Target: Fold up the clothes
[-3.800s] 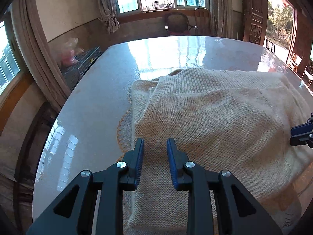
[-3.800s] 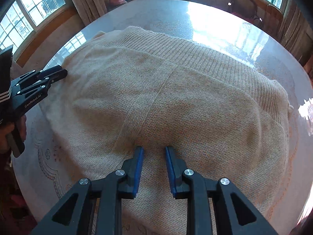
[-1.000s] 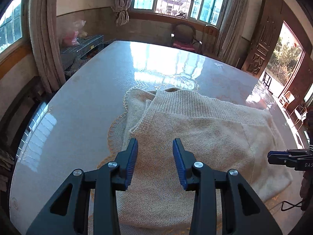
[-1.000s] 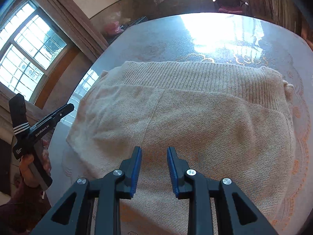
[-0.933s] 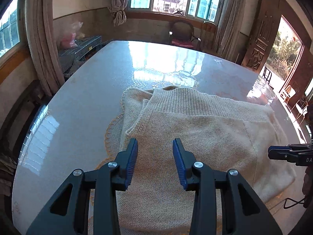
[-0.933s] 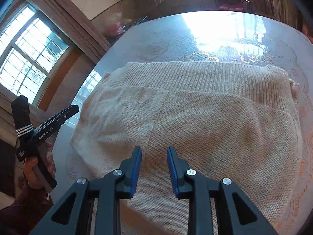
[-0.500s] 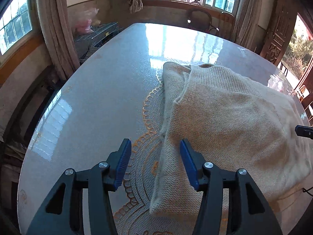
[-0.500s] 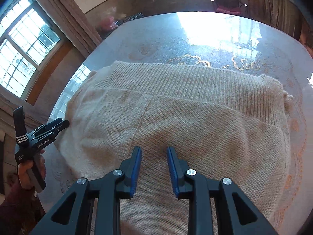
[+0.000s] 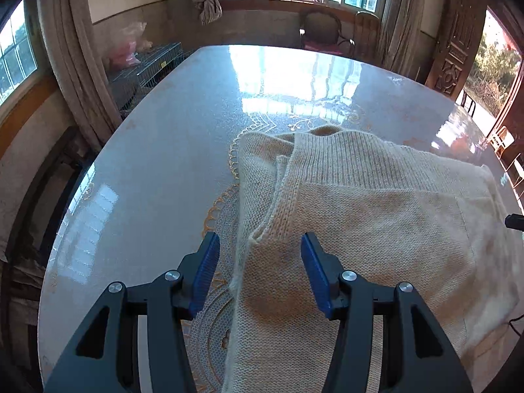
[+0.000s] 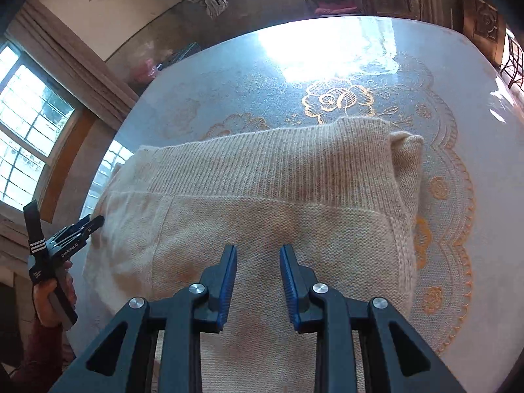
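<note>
a cream knitted sweater (image 9: 376, 216) is seen lying folded on a large glossy table (image 9: 170, 150), spread over a lace-patterned mat with orange trim (image 10: 448, 216) near the table's near edge. its ribbed hem band (image 10: 278, 170) is turned toward the far side of the table, and a folded layer is stacked at one end, where the edges are doubled over. the left gripper (image 9: 260, 262) is held above the sweater's left edge, angled downward – its blue-padded jaws are seen parted, with the folded corner of the knit lying below the gap and neither pad pressed on it. in the right wrist view this same gripper (image 10: 95, 221) is shown at the far left beside the sweater's side, gripped by a hand (image 10: 49, 301) with a dark red sleeve (image 10: 36, 357). the right gripper (image 10: 258, 255) is poised over the middle of the sweater, its jaws set narrowly apart and nothing is caught between them; whether the tips touch the fabric cannot be told. a chair (image 9: 322, 34), curtained windows and a wire cage (image 9: 147, 65) are visible beyond the table.
</note>
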### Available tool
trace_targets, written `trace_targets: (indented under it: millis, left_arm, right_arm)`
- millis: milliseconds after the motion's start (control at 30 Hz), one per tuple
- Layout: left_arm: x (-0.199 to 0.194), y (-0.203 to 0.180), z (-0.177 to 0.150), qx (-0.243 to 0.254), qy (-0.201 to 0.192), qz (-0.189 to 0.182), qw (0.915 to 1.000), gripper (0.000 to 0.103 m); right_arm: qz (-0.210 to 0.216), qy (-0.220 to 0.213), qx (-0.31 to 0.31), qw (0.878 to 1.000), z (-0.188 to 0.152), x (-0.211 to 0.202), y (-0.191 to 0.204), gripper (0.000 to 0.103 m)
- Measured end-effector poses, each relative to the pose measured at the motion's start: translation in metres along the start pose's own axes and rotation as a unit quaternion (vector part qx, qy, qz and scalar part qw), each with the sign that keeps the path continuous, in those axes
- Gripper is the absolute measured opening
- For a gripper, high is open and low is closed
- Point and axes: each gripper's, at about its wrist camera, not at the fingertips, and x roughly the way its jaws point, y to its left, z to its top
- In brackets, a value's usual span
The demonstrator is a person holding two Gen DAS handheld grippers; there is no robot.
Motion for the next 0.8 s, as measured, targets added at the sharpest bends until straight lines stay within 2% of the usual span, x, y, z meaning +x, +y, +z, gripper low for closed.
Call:
trace_targets:
  millis: [67,233,400,500,667,800]
  left_arm:
    - [-0.012,0.008,0.004,0.002,-0.008,-0.016,0.9998,0.055]
    - [-0.020,0.029,0.013,-0.001,0.002,-0.033,0.9995,0.055]
    - [-0.001,0.045,0.019,0.002,0.039,-0.050,0.9980,0.056]
    - [0.010,0.053,0.018,-0.022,0.061,-0.079,0.9947,0.056]
    - [0.021,0.062,0.025,-0.043,0.074,-0.110,0.9902,0.056]
    - [0.032,0.067,0.032,-0.072,0.087,-0.131,0.9850,0.056]
  right_arm:
    - [0.041,-0.013,0.019,0.999,-0.002,-0.020,-0.016,0.027]
    - [0.050,-0.014,0.095,0.994,-0.003,-0.046,-0.078,0.028]
    - [0.076,-0.016,0.181,0.980,-0.010,-0.044,-0.128,0.029]
    - [0.101,-0.007,0.216,0.971,-0.015,-0.033,-0.148,0.033]
    - [0.140,0.002,0.241,0.960,-0.016,-0.014,-0.160,0.034]
    - [0.145,0.019,0.234,0.961,-0.010,0.000,-0.155,0.034]
